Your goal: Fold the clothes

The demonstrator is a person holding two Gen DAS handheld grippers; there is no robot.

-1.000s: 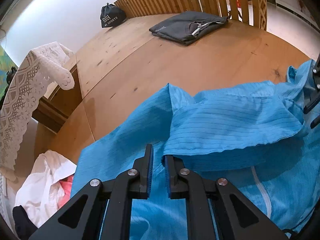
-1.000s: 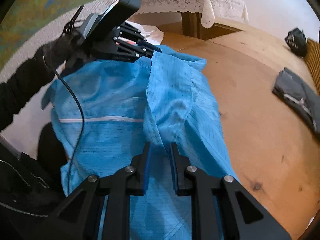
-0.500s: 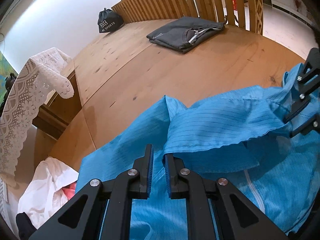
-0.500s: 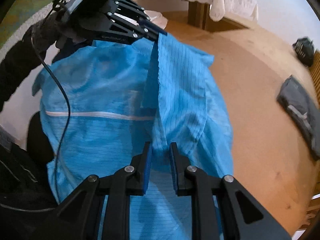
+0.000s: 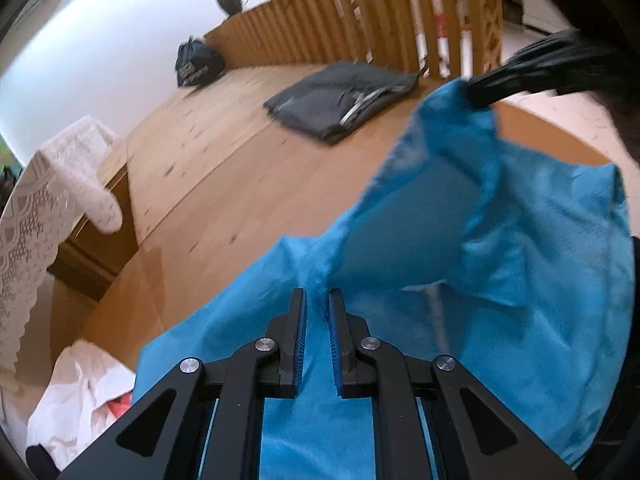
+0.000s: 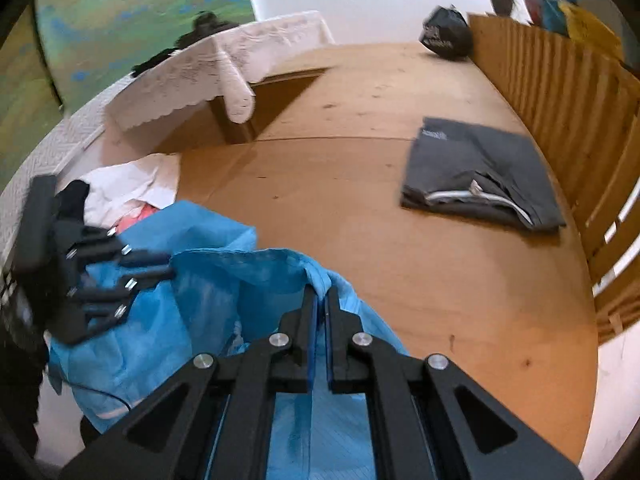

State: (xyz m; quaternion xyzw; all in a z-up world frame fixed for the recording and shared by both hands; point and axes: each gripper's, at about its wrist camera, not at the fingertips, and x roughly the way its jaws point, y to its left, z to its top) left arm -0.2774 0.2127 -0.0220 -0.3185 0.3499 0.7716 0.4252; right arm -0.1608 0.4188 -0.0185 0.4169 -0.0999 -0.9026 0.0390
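Observation:
A blue striped garment (image 5: pixel 520 264) hangs lifted over the near edge of the wooden table (image 5: pixel 224 184). My left gripper (image 5: pixel 317 300) is shut on a fold of it. My right gripper (image 6: pixel 321 295) is shut on another edge of the blue garment (image 6: pixel 208 280) and holds it up high. The right gripper shows blurred at the top right of the left wrist view (image 5: pixel 480 94). The left gripper shows at the left of the right wrist view (image 6: pixel 170 266).
A folded dark grey garment (image 5: pixel 340 100) (image 6: pixel 480 172) lies at the far side by a wooden slat fence (image 6: pixel 560 92). A black bag (image 5: pixel 198 64) sits at the back. A pile of white and pink clothes (image 5: pixel 80 392) lies at the table's left. A lace-covered side table (image 6: pixel 208 68) stands left.
Both grippers have risen and swung toward the table with the blue garment. The right gripper has lifted its edge well above the left one. The garment is bunched and hangs in the air.

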